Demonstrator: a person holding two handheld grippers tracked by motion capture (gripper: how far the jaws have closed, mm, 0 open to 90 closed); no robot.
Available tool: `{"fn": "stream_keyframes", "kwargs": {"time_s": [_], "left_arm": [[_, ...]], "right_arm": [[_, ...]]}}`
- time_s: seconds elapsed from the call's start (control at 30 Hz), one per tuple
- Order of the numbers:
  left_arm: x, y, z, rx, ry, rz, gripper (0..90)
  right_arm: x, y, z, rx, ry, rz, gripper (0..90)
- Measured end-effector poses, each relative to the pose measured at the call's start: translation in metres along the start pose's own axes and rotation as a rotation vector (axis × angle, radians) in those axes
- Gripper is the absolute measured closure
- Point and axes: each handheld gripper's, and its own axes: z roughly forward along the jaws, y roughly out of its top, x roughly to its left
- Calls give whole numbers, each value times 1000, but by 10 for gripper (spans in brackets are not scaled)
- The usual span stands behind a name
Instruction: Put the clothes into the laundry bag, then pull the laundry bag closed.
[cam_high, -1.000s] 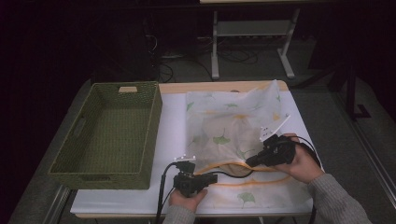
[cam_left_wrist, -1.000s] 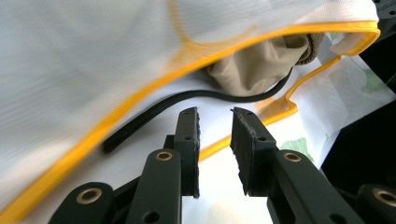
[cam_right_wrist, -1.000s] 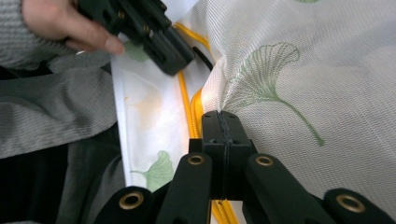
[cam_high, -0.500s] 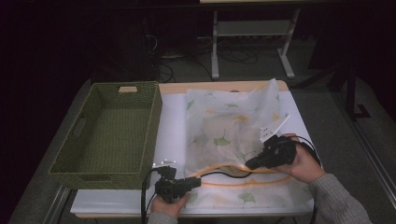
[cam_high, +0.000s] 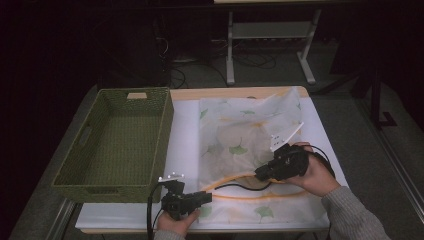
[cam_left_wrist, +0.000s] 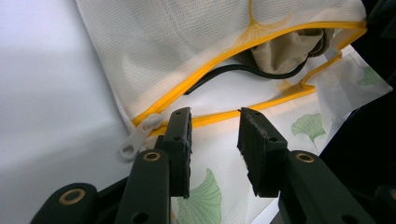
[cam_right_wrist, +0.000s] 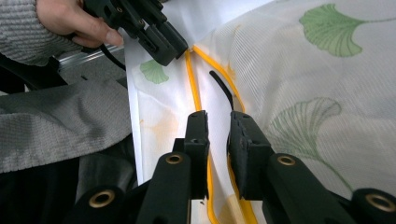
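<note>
The mesh laundry bag (cam_high: 247, 145), white with green ginkgo leaves and a yellow zipper, lay flat on the white sheet (cam_high: 185, 130) that covered the surface, and I use this bag as the landmark. Its mouth was at the edge nearest to the person and stood partly open, so that the yellow zipper (cam_left_wrist: 219, 63) made a curved loop. Inside the opening a beige piece of cloth (cam_left_wrist: 285, 49) and a thin black strap (cam_left_wrist: 233, 70) could be seen.

The left tongs (cam_high: 206, 198) were at the near left corner of the bag, held low by the left hand (cam_high: 175, 222). In the left gripper view the white zipper pull (cam_left_wrist: 140, 135) lay just beside the left jaw. These tongs had just been opening; the jaws stood spread over the lower zipper line, with bag fabric under the gap and not pinched.

The right tongs (cam_high: 261, 174) were over the near right part of the bag, at the open mouth, held by the right hand (cam_high: 315, 172). They too had just been opening. In the right gripper view the jaws stood a little apart, with the yellow zipper edge running between them, and the pads did not seem to press on it.

A green woven basket (cam_high: 120, 142) stood left of the bag, just beside the sheet's left edge.
</note>
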Motion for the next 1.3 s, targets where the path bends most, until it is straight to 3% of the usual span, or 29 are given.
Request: {"fn": "stream_keyframes", "kwargs": {"time_s": [0.4,0.73,0.93,1.1,1.3], "left_arm": [[6,-4,-9,4,19,-10,593],[15,-11,-14,13,34,-30,576],[16,-11,-13,15,41,-25,574],[15,-11,-13,17,40,-26,562],[13,-10,-12,19,47,-27,537]], "right_arm": [[10,14,2,-10,-30,-24,705],[11,27,26,41,-29,-40,713],[3,34,44,74,-88,-21,772],[-11,28,54,147,-149,14,893],[-21,19,56,187,-181,41,898]]}}
